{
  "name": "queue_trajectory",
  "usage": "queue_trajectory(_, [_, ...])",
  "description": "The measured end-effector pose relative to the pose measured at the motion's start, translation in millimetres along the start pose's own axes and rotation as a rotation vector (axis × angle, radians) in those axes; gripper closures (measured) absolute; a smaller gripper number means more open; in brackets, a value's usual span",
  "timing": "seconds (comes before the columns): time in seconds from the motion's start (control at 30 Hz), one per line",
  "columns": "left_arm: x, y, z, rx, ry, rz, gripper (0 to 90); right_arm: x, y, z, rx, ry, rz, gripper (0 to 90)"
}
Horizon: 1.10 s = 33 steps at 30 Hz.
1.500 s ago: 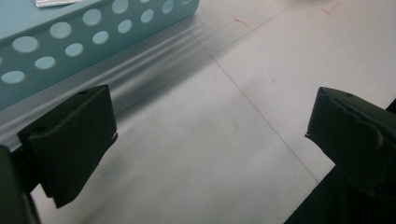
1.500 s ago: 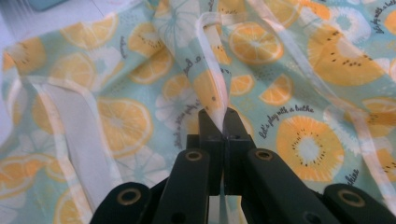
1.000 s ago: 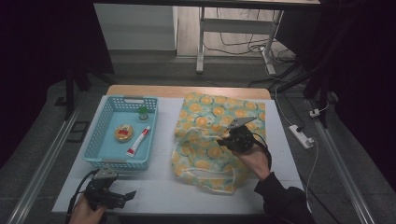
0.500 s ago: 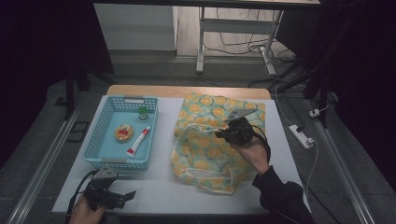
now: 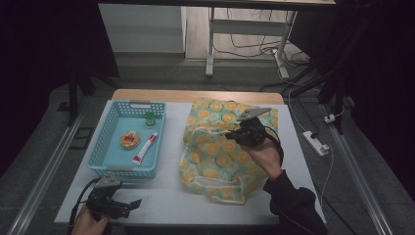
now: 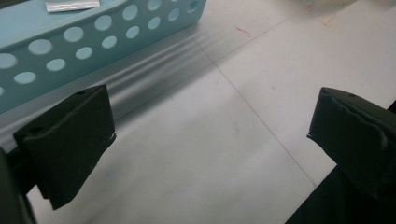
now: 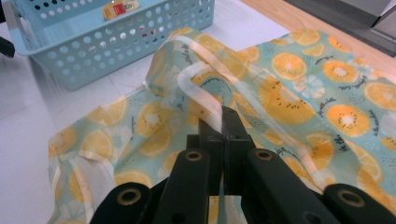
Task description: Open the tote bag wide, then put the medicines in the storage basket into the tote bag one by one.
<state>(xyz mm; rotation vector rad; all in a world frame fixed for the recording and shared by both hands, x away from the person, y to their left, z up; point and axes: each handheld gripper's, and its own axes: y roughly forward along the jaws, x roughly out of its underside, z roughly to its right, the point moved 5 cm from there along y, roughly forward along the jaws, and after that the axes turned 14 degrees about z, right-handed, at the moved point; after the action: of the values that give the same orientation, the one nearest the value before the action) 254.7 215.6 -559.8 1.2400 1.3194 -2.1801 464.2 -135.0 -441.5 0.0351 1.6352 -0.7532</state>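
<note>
A teal cloth bag with an orange-slice print (image 5: pixel 220 152) lies spread on the right half of the white table. My right gripper (image 5: pixel 243 133) is over its upper middle, shut on the bag's pale handle strap (image 7: pixel 205 100), and lifts that strap a little off the cloth (image 7: pixel 299 98). A blue perforated basket (image 5: pixel 113 147) stands at the left and holds a small green-capped jar (image 5: pixel 149 118), a round yellow tin (image 5: pixel 129 140) and a red-and-white tube (image 5: pixel 145 148). My left gripper (image 5: pixel 128 205) rests at the table's near left edge, open, its jaws (image 6: pixel 210 135) wide apart over bare table.
The basket wall (image 6: pixel 93 42) lies just beyond my left gripper. A bare white strip of table (image 5: pixel 171 147) separates basket and bag. The wooden far edge of the table (image 5: pixel 195 95) runs behind both. A power strip (image 5: pixel 315 143) lies on the floor to the right.
My right gripper has moved up and away across the bag with the strap in it, and the cloth has bunched under it. The left gripper has stayed put.
</note>
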Motion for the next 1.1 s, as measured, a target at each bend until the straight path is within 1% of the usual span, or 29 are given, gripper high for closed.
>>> queue_trajectory(0.17, [0.0,-0.2,-0.6,0.0,-0.001,0.001,0.4,-6.5,-0.8,1.2,0.005,-0.004,0.018,89.3])
queue_trajectory(0.33, [-0.3,-1.6,-1.8,0.001,-0.014,0.013,0.0,-13.2,-1.1,2.6,0.01,-0.005,0.033,89.3])
queue_trajectory(0.5, [-0.4,-2.7,-2.7,0.003,-0.028,0.025,0.0,-17.2,-0.4,4.3,0.015,-0.003,0.035,89.3])
queue_trajectory(0.73, [-0.5,-2.9,-3.2,0.003,-0.029,0.029,0.0,-21.0,0.5,6.5,0.017,0.011,0.033,89.3])
queue_trajectory(0.87, [-0.8,-3.9,-3.4,0.011,-0.035,0.034,0.0,-22.8,-1.2,4.8,0.022,0.004,0.041,89.3])
queue_trajectory(0.97, [-0.9,-4.5,-4.0,0.001,-0.041,0.046,0.0,-21.3,-1.3,1.8,0.018,-0.001,0.039,89.3])
queue_trajectory(1.1, [-1.0,-5.4,-4.8,-0.002,-0.042,0.05,0.0,-19.7,-1.0,0.7,0.015,-0.002,0.039,89.3])
